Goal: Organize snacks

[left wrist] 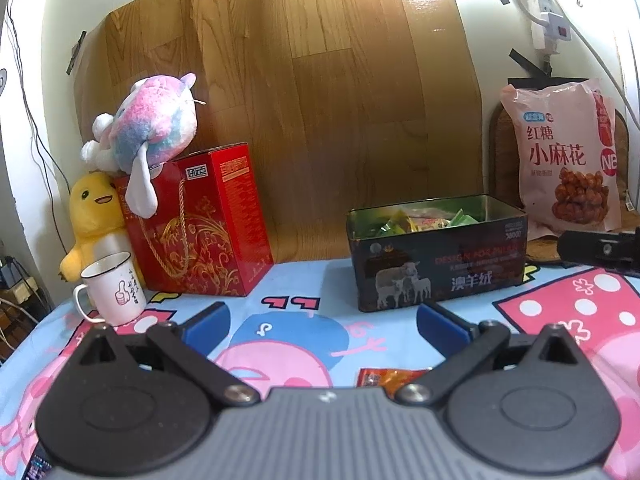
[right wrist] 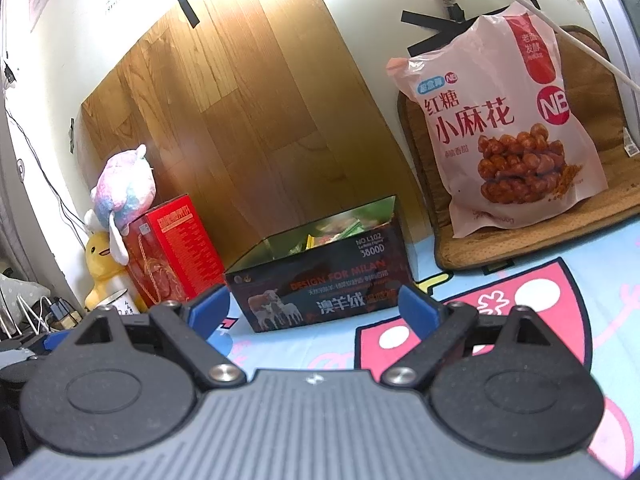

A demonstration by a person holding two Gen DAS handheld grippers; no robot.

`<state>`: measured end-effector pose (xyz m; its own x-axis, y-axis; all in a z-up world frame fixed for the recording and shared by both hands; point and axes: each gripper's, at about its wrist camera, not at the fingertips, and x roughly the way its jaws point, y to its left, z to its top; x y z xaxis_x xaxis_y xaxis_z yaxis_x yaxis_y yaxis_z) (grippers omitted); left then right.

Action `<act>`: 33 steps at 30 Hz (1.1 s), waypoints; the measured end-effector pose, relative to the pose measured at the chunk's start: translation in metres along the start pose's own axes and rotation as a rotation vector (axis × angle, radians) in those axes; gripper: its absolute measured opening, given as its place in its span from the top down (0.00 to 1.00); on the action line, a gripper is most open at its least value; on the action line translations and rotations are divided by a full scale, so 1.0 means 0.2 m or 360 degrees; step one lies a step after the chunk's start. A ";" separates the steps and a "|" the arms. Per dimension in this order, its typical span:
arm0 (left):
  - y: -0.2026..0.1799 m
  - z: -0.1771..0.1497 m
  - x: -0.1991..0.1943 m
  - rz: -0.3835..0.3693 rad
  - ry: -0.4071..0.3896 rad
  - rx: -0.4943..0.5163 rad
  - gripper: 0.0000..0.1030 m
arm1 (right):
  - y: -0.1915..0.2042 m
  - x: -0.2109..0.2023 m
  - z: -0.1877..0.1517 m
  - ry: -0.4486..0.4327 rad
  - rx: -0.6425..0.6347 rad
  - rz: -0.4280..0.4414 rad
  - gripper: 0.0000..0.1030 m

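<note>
Left tongs point(left wrist: 323, 322) and right tongs point(right wrist: 314, 307) both agape (nothing held).

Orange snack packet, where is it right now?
Left wrist view: the orange snack packet lies on the cartoon tablecloth, just under the open left hand-held gripper, in front of the dark tin.

Glossy metal tin point(left wrist: 440, 268), glossy plastic snack bag point(right wrist: 508, 128), wood-grain backboard point(left wrist: 280, 80)
</note>
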<state>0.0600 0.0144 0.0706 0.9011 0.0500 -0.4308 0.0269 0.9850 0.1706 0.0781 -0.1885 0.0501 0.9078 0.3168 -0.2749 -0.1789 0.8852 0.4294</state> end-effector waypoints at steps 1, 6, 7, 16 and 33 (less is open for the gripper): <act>0.00 0.00 0.00 0.0001 0.0001 0.0001 0.00 | 0.00 0.00 0.00 0.0000 0.0000 0.0001 0.10; 0.00 0.00 0.00 0.0002 0.0000 0.0002 0.00 | 0.00 0.00 0.00 -0.0001 0.0001 0.0000 0.10; 0.00 0.00 0.00 0.0001 0.0003 0.0002 0.00 | 0.00 0.00 0.00 -0.0001 0.0002 0.0000 0.10; 0.01 0.00 0.02 0.0029 0.0016 -0.0004 0.00 | 0.01 0.00 0.00 0.0006 0.0001 0.0002 0.10; -0.01 0.03 0.02 0.0006 -0.0010 0.0030 0.00 | -0.01 -0.01 0.00 -0.0013 0.0014 0.0000 0.10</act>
<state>0.0664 0.0114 0.0732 0.9037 0.0525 -0.4249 0.0319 0.9814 0.1891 0.0773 -0.1906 0.0505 0.9108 0.3141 -0.2679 -0.1756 0.8821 0.4371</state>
